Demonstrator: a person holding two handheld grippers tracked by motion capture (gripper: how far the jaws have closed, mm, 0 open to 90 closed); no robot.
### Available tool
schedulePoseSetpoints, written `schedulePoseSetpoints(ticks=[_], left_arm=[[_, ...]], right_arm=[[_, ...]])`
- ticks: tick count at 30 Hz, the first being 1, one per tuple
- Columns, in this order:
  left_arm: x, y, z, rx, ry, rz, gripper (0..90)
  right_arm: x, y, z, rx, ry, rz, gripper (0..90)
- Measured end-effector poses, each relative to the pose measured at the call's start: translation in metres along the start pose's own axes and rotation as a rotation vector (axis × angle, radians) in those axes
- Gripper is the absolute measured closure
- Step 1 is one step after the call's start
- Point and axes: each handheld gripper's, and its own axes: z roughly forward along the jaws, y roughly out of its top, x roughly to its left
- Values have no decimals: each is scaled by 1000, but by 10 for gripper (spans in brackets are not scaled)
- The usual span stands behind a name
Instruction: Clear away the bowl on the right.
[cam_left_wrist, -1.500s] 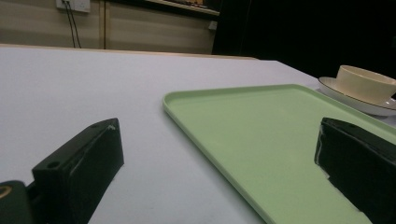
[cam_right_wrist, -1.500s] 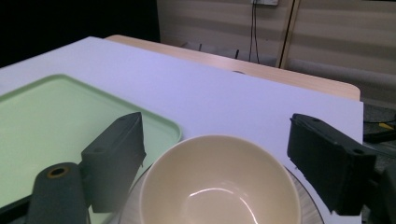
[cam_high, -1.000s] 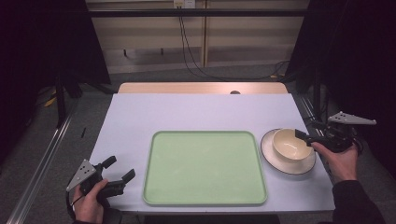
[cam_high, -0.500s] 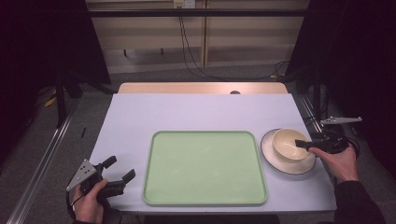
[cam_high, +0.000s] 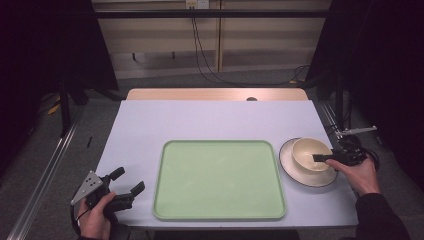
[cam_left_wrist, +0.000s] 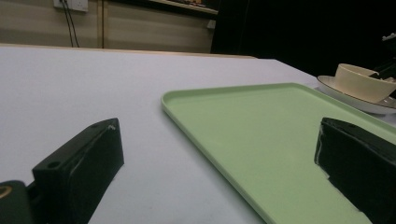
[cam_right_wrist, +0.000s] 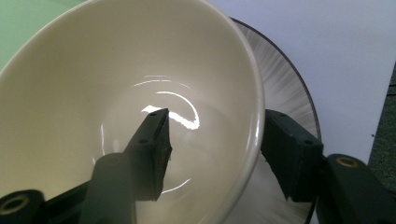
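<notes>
— Dim room, dark curtains at both sides, pale lilac counter (cam_high: 200, 120) under the lamp. Anything on it?

— Green tray (cam_high: 220, 179) in the middle, lying flat. Just right of it, cream bowl (cam_high: 311, 152) sitting on a dark-rimmed plate (cam_high: 300, 175), near the counter's right edge.

— And the right tongs (cam_high: 320, 158)?

— Reached in from the right, straddling the bowl's near wall: one jaw inside the bowl, one outside above the plate. Seen close in the right gripper view, bowl (cam_right_wrist: 140, 93) rim running between the jaws, plate (cam_right_wrist: 285, 93) behind. Had just been closing, wall between them; small gaps visible on both sides of the wall, so not yet clamped.

— Left tongs (cam_high: 127, 182)?

— Held low at the counter's near left corner, just left of the tray, jaws wide apart, nothing between them but counter and tray edge. Pointed across toward the tray (cam_left_wrist: 280, 140), bowl (cam_left_wrist: 362, 81) far off at the right.

— Bowl tilted at all?

— Upright on the plate, as far as could be told.
</notes>
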Motion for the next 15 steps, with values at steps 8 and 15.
schedulePoseSetpoints(ticks=[8,15], left_arm=[[0,0,0,-2,3,-5,13],[0,0,0,-2,3,0,13]], right_arm=[[-1,1,3,55,25,42,614],[-2,2,4,82,17,49,667]])
